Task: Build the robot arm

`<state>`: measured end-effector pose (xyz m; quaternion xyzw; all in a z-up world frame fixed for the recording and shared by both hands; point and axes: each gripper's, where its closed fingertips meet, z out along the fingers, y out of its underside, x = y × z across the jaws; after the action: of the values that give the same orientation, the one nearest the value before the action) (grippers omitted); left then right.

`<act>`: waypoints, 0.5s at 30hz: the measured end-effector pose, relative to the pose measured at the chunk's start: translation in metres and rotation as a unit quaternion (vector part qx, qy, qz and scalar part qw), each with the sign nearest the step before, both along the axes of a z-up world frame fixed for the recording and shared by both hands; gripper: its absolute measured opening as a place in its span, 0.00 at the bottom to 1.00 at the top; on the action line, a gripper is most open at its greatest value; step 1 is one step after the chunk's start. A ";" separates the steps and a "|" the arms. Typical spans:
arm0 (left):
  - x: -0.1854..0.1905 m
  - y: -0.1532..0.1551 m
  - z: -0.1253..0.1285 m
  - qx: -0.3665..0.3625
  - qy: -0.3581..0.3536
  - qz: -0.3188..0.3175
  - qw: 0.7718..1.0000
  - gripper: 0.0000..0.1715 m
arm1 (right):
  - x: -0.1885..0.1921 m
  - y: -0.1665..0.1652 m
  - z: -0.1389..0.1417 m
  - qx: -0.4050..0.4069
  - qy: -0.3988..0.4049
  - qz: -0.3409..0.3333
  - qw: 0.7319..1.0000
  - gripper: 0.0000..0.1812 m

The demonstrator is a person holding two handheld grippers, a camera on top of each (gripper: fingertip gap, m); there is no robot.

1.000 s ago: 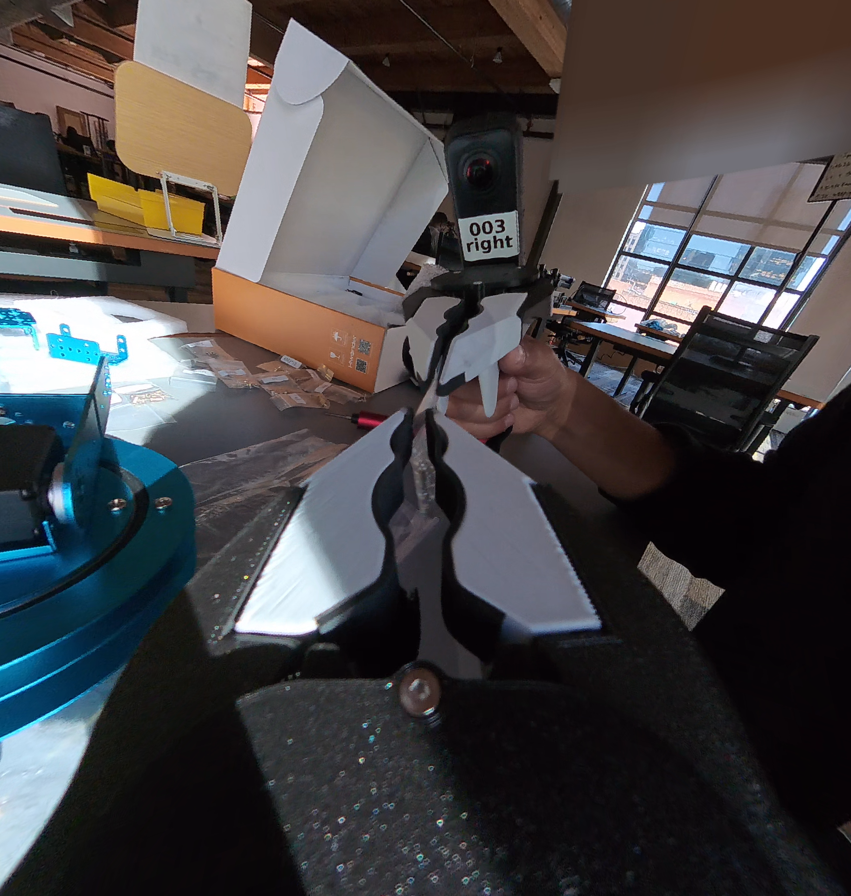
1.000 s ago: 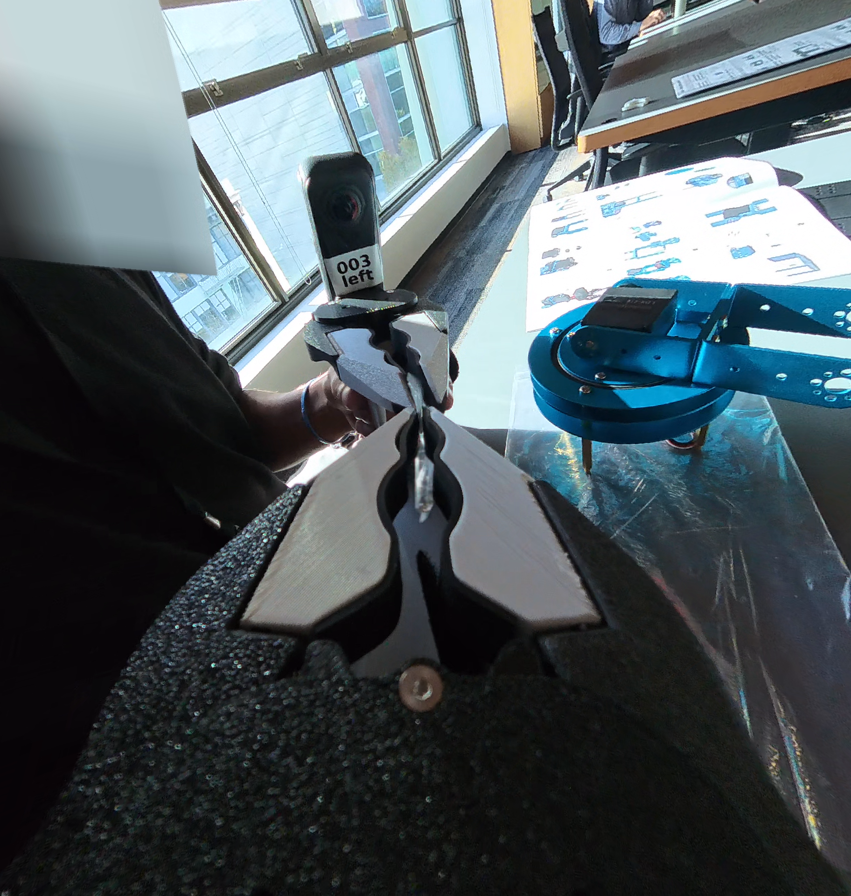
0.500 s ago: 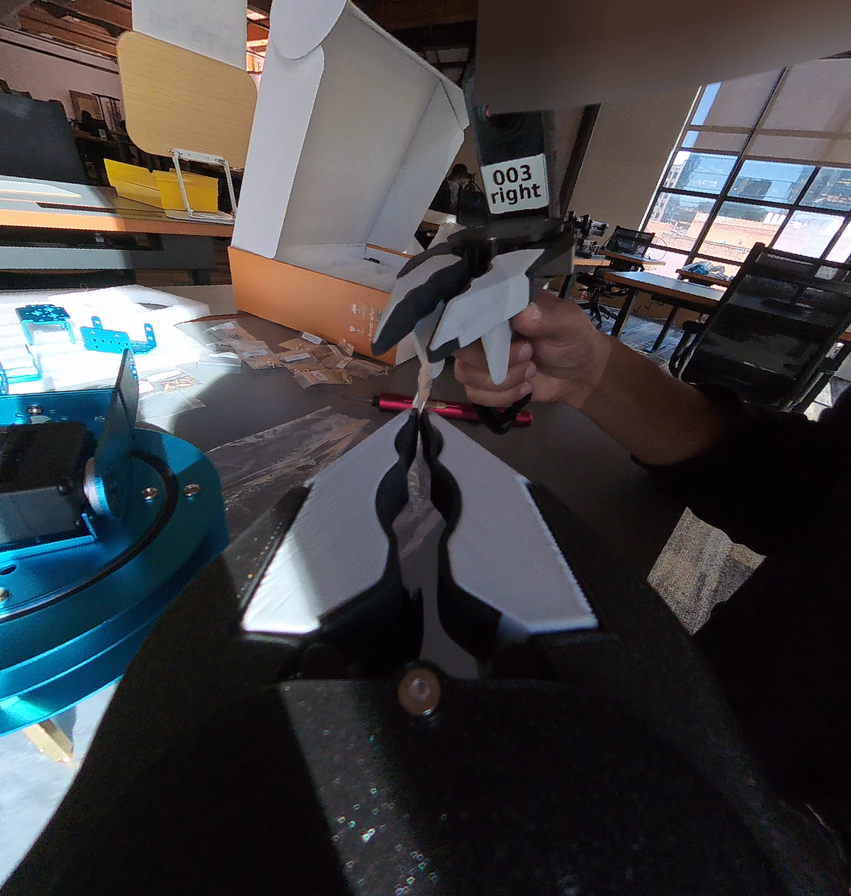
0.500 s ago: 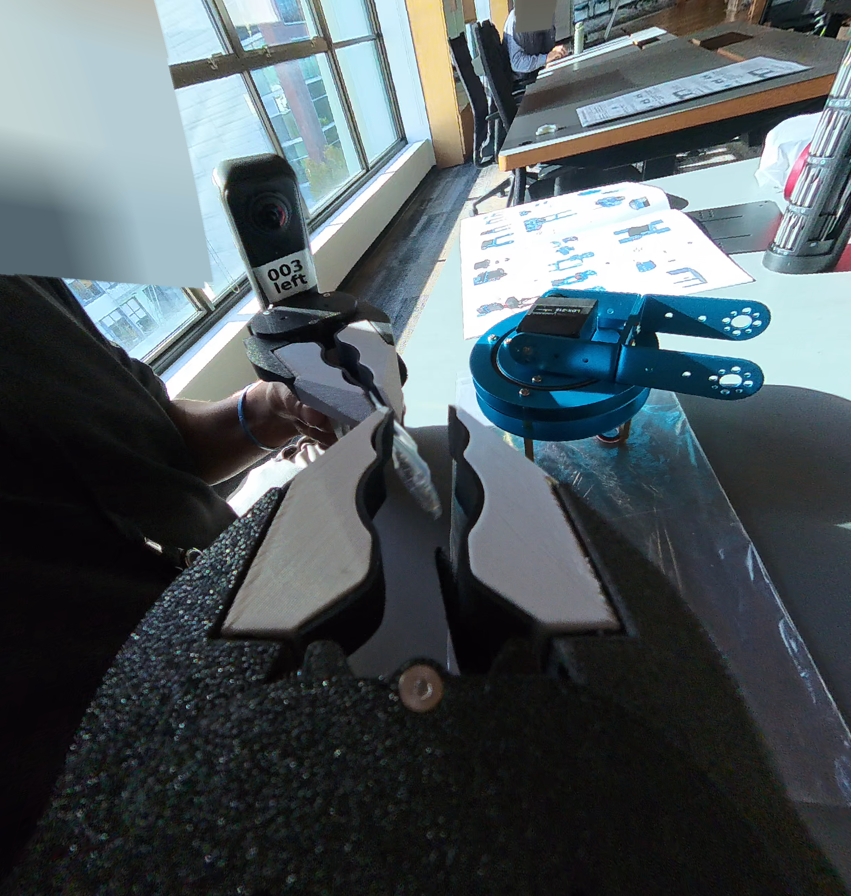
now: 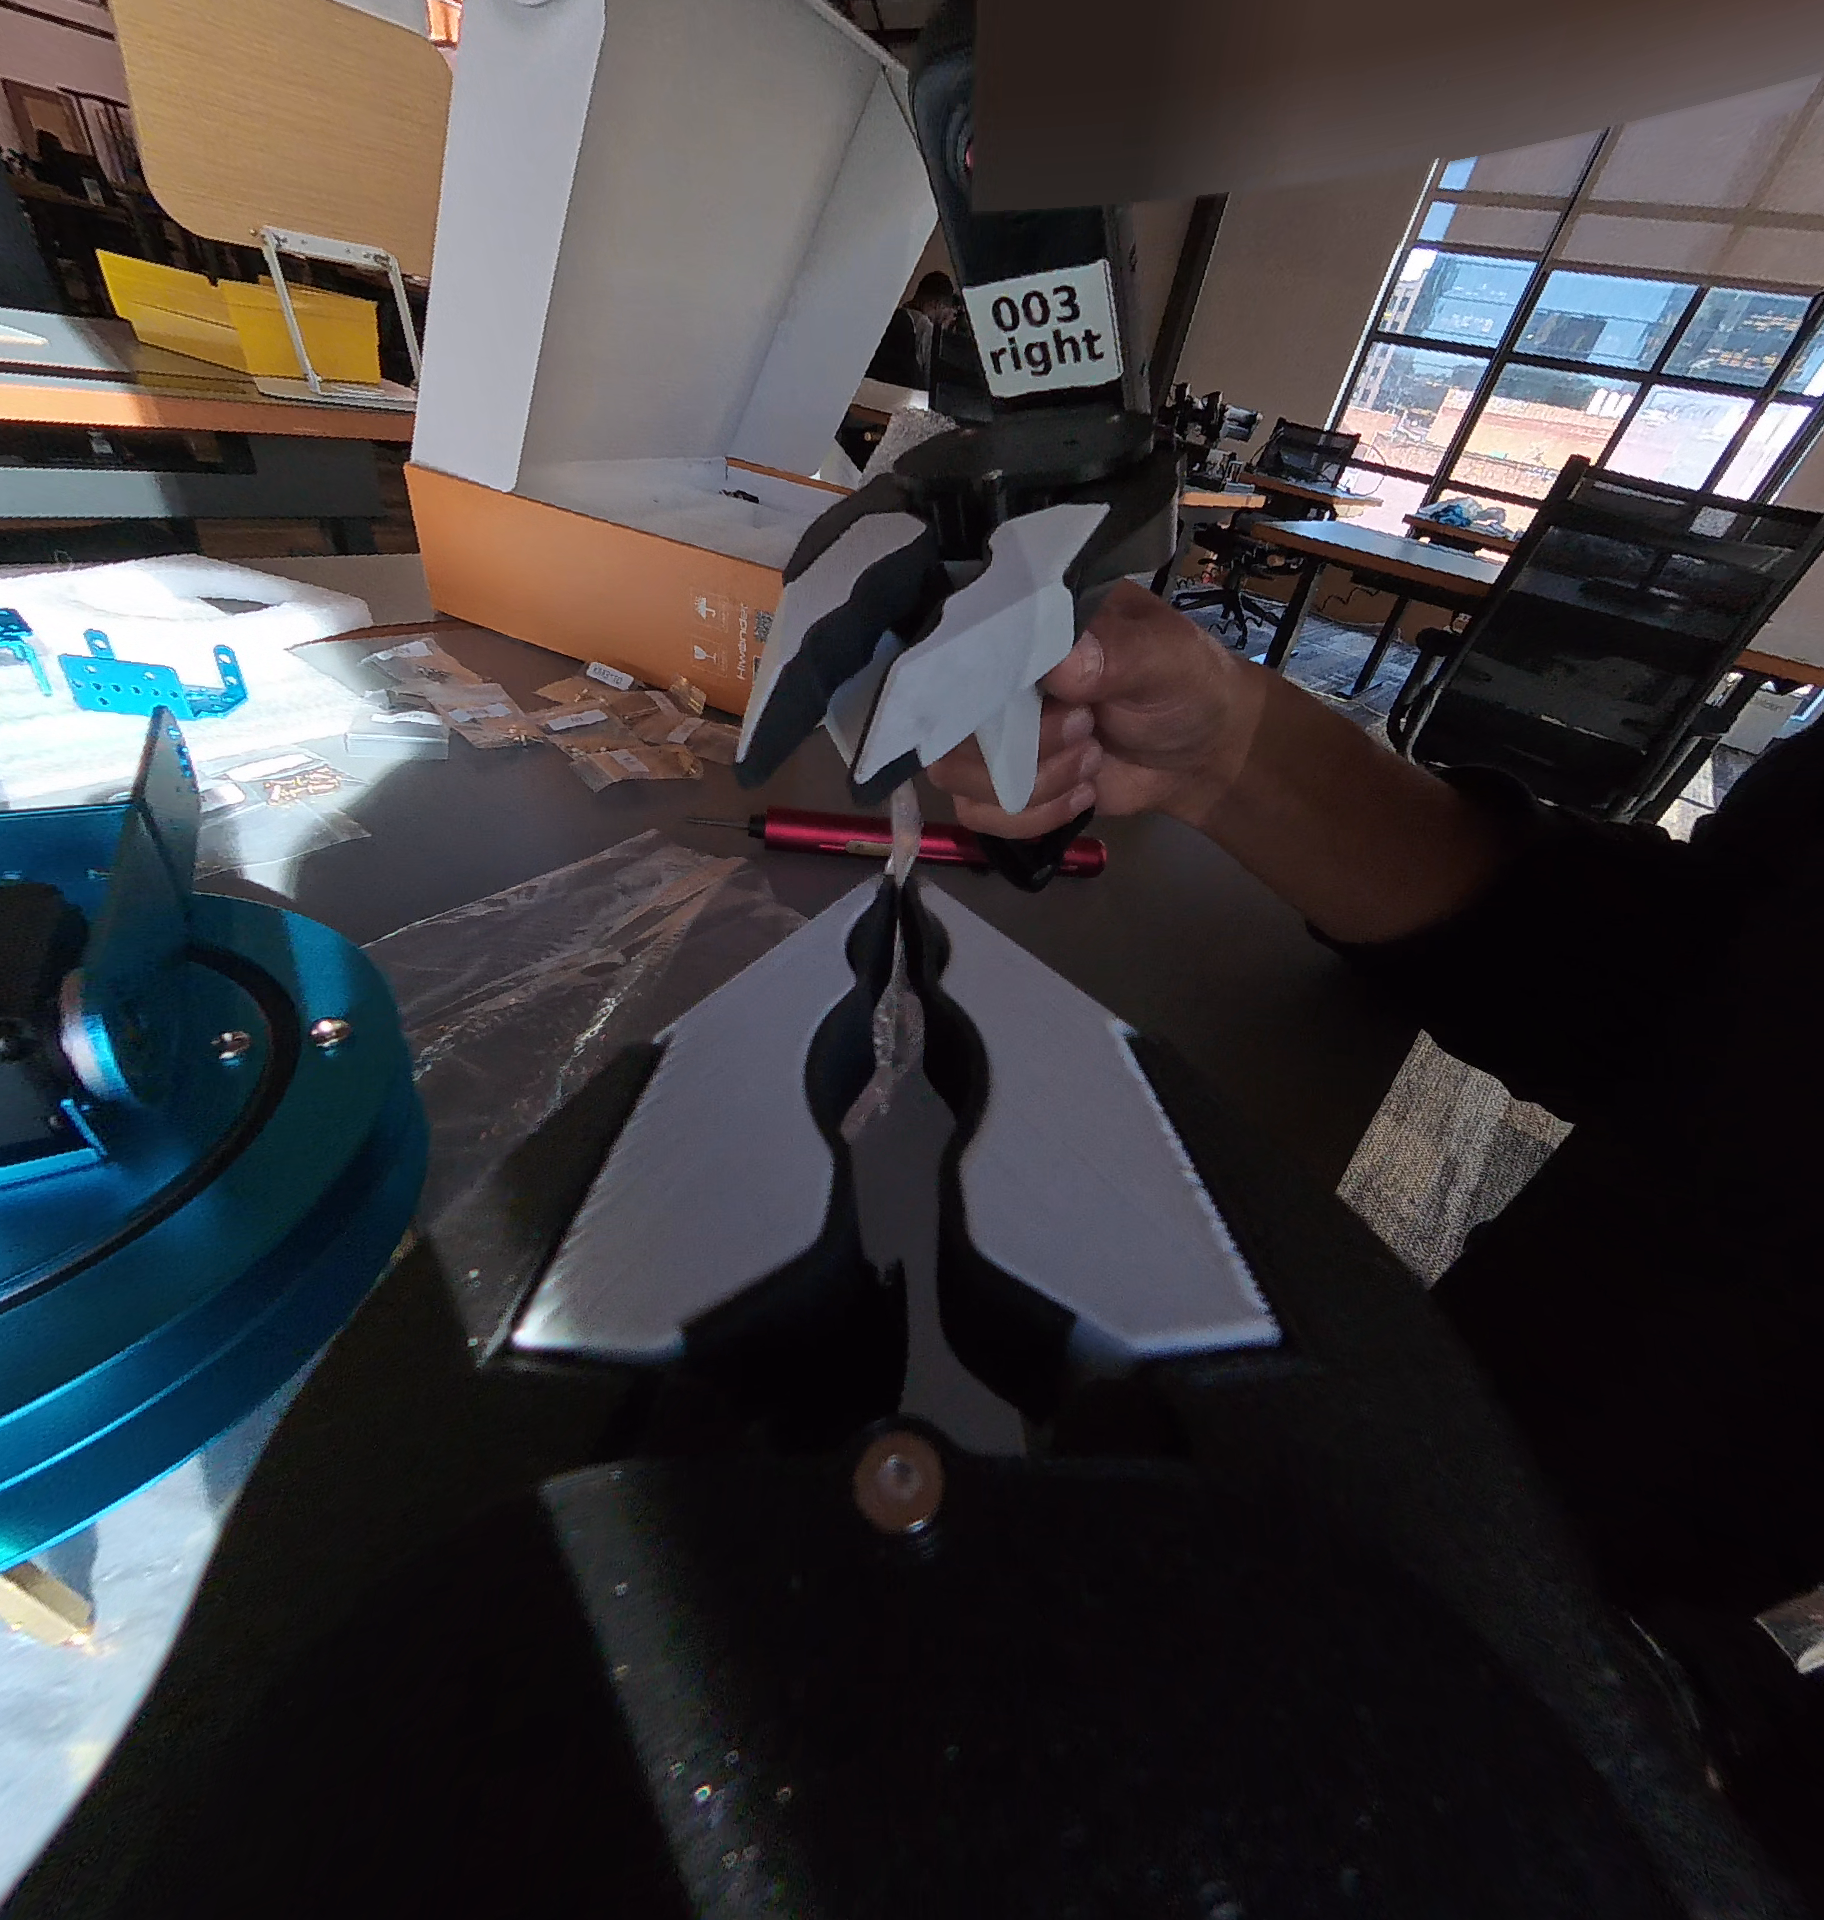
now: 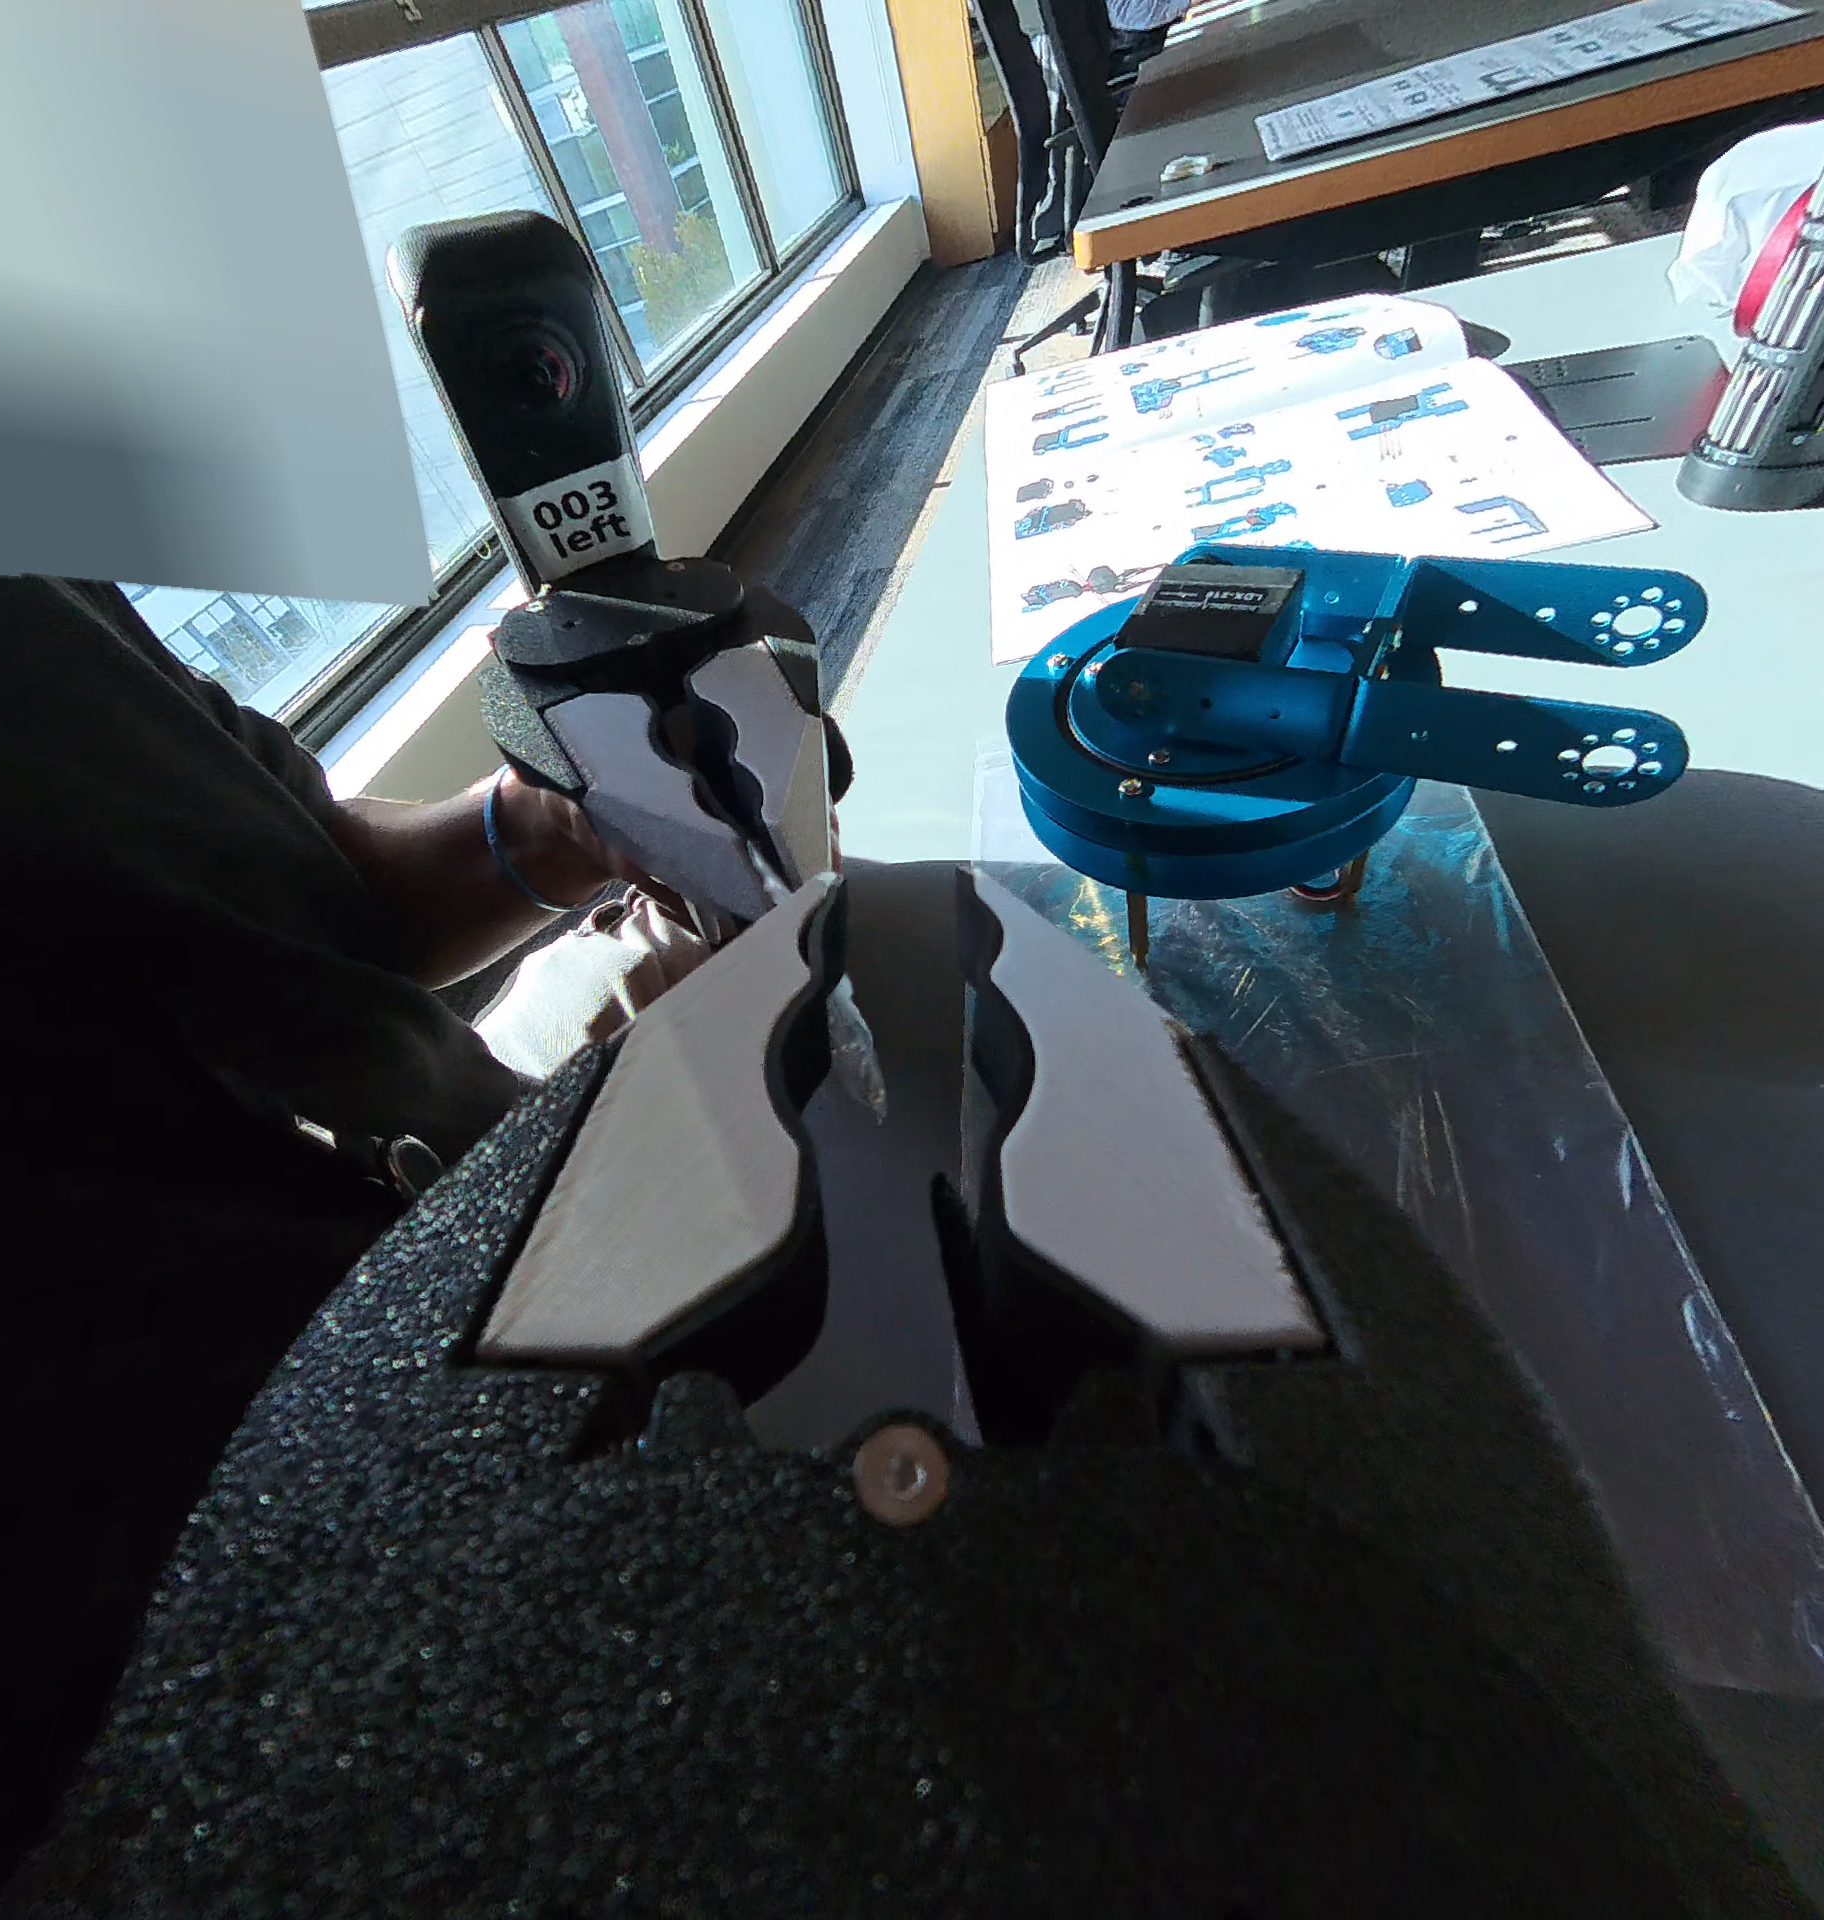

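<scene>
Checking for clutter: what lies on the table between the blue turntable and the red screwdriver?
In the left wrist view, only a crumpled clear plastic sheet lies between the turntable and the screwdriver on the table.

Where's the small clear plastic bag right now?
The small clear plastic bag is pinched in the shut left gripper, in front of the person; its free end lies against one finger of the open right gripper, beside the round blue metal turntable base.

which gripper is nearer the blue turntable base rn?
Left, judging by view. The left gripper is shut on a small clear bag, right beside the blue turntable base. The right gripper, open, sits farther back, with the base ahead of its fingers.
</scene>
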<state>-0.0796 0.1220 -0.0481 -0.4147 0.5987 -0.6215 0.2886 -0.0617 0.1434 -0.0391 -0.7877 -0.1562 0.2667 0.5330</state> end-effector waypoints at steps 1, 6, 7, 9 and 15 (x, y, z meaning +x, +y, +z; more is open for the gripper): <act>0.000 -0.001 -0.001 -0.001 0.002 -0.002 1.000 0.00 | 0.001 0.000 0.000 0.002 -0.004 -0.004 1.000 0.11; -0.001 0.001 0.001 -0.013 0.002 -0.001 1.000 0.00 | -0.001 -0.005 0.003 0.005 -0.010 0.007 1.000 0.10; -0.001 0.001 0.001 -0.013 0.003 -0.001 1.000 0.00 | -0.002 -0.007 0.004 0.005 -0.010 0.012 1.000 0.10; -0.001 0.002 0.000 -0.010 0.004 0.000 1.000 0.00 | -0.004 -0.009 0.003 0.002 -0.013 0.019 1.000 0.10; -0.001 0.000 -0.002 -0.002 0.008 0.001 1.000 0.00 | -0.005 -0.009 -0.002 -0.010 -0.023 0.019 1.000 0.11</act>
<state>-0.0803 0.1218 -0.0504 -0.4206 0.5995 -0.6190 0.2837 -0.0667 0.1345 -0.0413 -0.7959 -0.1805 0.2596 0.5163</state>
